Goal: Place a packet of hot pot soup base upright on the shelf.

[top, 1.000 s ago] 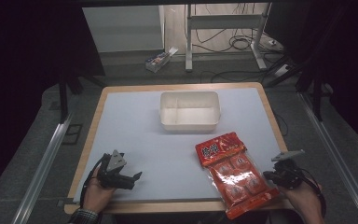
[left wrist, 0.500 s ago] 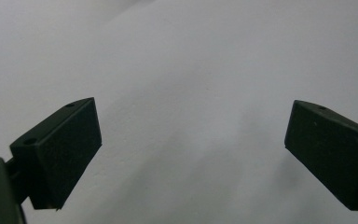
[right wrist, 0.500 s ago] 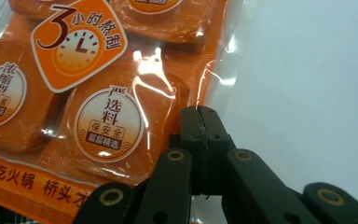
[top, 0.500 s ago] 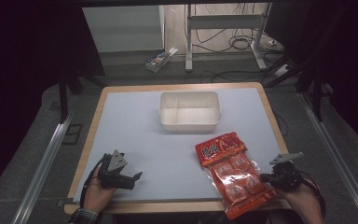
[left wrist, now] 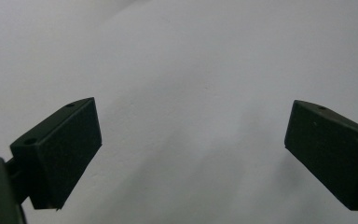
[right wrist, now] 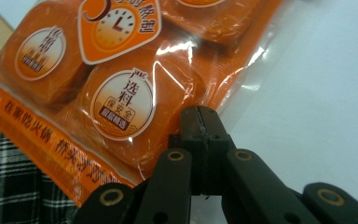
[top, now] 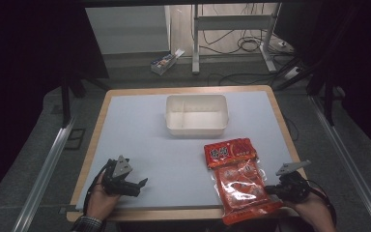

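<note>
1. At the near right corner of the counter (top: 140, 125), my right tool (top: 272, 189) has its jaws pressed together on the clear edge of an orange snack packet (top: 239, 181), seen close up in the right gripper view as the right tool (right wrist: 199, 122) pinching the packet's (right wrist: 121, 79) seam.
2. The packet lies flat, its far end pointing toward the white tray (top: 196, 114) and its near end overhanging the counter's front edge.
3. Compared with a second ago, the packet has slid slightly toward me and to the right, and my right hand (top: 314, 212) has drawn back with it. I judge that the grip has taken hold and the packet is ready to be lifted.
4. My left tool (top: 140, 183) rests at the near left of the counter, jaws spread wide with nothing between them; it has not moved.
5. The tray stands empty at the counter's middle, well apart from the packet. It looks like the likely destination, with the carry not yet begun.
</note>
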`<state>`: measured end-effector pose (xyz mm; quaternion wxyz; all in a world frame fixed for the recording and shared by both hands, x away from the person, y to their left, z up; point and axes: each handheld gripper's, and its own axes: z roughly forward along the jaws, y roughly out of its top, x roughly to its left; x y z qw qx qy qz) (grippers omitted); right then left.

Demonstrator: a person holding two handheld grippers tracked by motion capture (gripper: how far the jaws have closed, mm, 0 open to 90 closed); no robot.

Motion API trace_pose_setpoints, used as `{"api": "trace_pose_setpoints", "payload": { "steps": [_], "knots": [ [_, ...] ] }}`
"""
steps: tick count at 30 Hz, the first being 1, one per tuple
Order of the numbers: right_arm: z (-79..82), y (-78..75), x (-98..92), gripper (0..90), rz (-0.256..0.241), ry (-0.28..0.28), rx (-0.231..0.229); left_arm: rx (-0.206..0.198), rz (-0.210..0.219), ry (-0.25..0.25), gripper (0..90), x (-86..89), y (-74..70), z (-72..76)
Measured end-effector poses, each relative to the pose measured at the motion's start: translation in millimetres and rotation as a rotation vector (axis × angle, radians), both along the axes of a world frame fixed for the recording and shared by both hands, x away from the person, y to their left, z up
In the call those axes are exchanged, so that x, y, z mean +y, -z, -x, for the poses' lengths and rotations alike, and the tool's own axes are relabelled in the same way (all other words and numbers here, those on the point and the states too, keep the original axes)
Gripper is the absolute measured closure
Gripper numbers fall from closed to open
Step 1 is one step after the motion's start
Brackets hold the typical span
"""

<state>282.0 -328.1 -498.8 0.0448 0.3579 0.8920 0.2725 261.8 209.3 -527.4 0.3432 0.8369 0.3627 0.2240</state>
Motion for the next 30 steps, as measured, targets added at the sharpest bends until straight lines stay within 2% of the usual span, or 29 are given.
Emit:
{"api": "trace_pose_setpoints", "payload": {
  "steps": [1, 9, 22, 23, 28, 29, 30],
  "knots": [
    [0.0, 0.0, 0.0, 89.4, 0.0, 0.0, 0.0, 0.0, 0.0, 0.0, 3.3, 0.0, 0.0, 0.0],
    [3.7, 2.3, 13.6, 89.4, -0.025, -0.116, 0.017, -0.001, -0.001, 0.0, 3.4, -0.6, 0.1, -0.1],
    [8.6, 5.9, 39.4, 89.3, -0.063, -0.22, 0.037, 0.0, -0.005, 0.003, 3.3, -1.6, 0.2, 0.0],
    [9.3, 6.5, 45.6, 89.3, -0.069, -0.244, 0.038, -0.001, -0.006, 0.004, 3.3, -1.7, 0.3, -0.1],
    [12.0, 7.4, 57.5, 89.2, -0.076, -0.278, 0.048, 0.0, -0.009, 0.005, 3.3, -2.2, 0.5, 0.0],
    [13.5, 8.4, 65.7, 89.2, -0.082, -0.307, 0.05, -0.001, -0.011, 0.004, 3.3, -2.4, 0.5, 0.0],
    [14.5, 8.7, 69.5, 89.1, -0.086, -0.312, 0.055, -0.003, -0.013, 0.005, 3.3, -2.5, 0.4, 0.1]
  ]
}}
